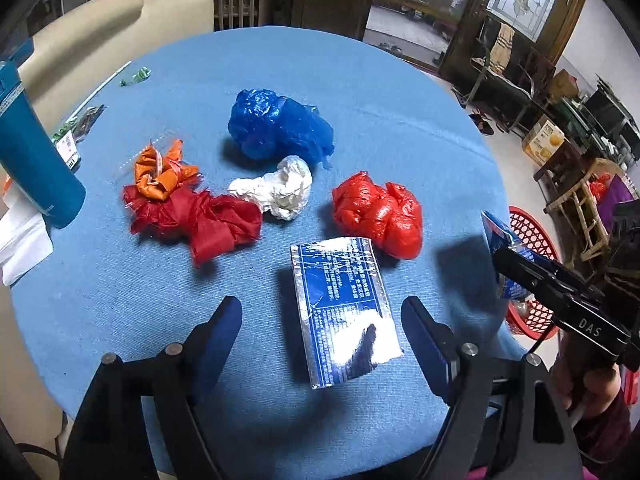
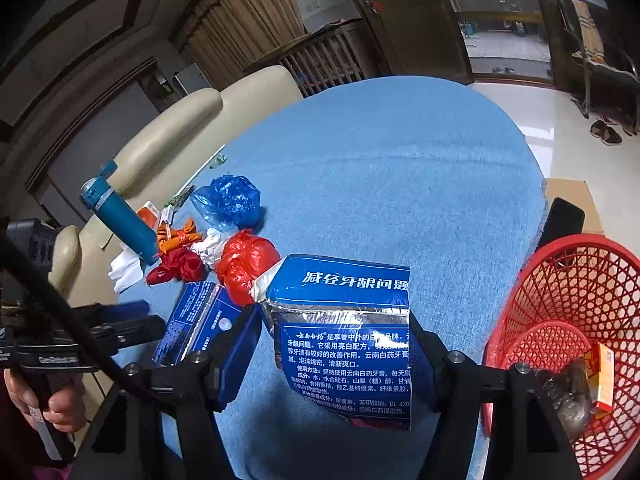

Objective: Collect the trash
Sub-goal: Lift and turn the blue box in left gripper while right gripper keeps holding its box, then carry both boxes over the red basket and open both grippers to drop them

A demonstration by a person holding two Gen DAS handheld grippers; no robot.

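Note:
My left gripper (image 1: 322,312) is open, its fingers either side of a flattened blue and silver toothpaste box (image 1: 342,310) lying on the blue tablecloth (image 1: 120,300). Beyond it lie a bright red bag (image 1: 380,216), a white crumpled wad (image 1: 280,188), a blue bag (image 1: 276,124), a dark red bag (image 1: 200,220) and an orange wrapper (image 1: 160,172). My right gripper (image 2: 332,320) is shut on another blue and silver toothpaste box (image 2: 344,332), held above the table's right side beside the red mesh basket (image 2: 560,280). That gripper also shows at the right of the left wrist view (image 1: 516,256).
A teal bottle (image 1: 32,152) stands at the table's left with white paper (image 1: 20,240) by it. Small wrappers (image 1: 76,132) lie at the far left edge. The basket holds an orange box (image 2: 602,380) and a dark lump (image 2: 572,400). A cream sofa (image 2: 180,132) is behind the table.

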